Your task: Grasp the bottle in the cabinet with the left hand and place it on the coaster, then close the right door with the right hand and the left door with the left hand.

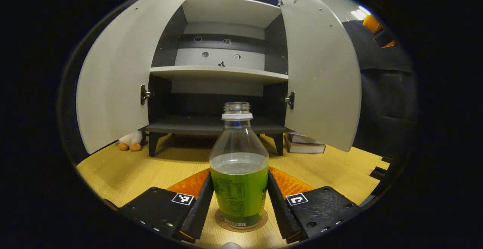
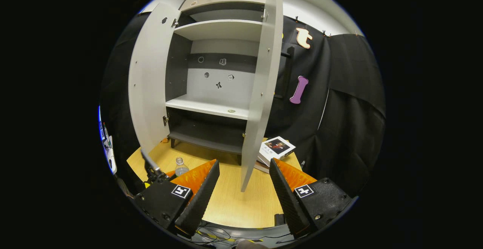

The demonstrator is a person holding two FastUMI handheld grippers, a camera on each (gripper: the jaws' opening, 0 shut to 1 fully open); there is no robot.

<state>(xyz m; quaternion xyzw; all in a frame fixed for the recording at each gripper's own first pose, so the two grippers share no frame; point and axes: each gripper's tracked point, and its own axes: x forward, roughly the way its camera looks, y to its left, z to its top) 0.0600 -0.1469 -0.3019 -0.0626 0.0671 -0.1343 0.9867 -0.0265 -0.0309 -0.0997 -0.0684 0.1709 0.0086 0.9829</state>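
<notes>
Green drink fills the bottom half of the clear plastic bottle with no cap [image 1: 239,166], and the bottle stands straight up on the round brown cork coaster [image 1: 241,224] on the light wooden table [image 1: 124,173]. It stands right between the two fingers of the left gripper [image 1: 240,200], down low in front of the left gripper view. The fingers sit close against its two sides, but I cannot tell if they are pressing on it or have just let go.

I think the job right now is to let the bottle go. The bottle is open at the top, so a bump could spill the drink. It would be good to spread the fingers gently, both at once, and then pull straight back so nothing knocks it over.

Behind the bottle stands the tall grey cabinet with dark shelves [image 1: 226,71]. Both doors hang wide open, the left grey door [image 1: 117,79] and the right grey door [image 1: 320,75]. Some books [image 1: 303,145] lie under the right door, and a small white soft toy with orange feet [image 1: 130,141] sits by the cabinet's left leg.

The right gripper [image 2: 241,188] waits near the right door's edge with its fingers spread apart and nothing between them.
</notes>
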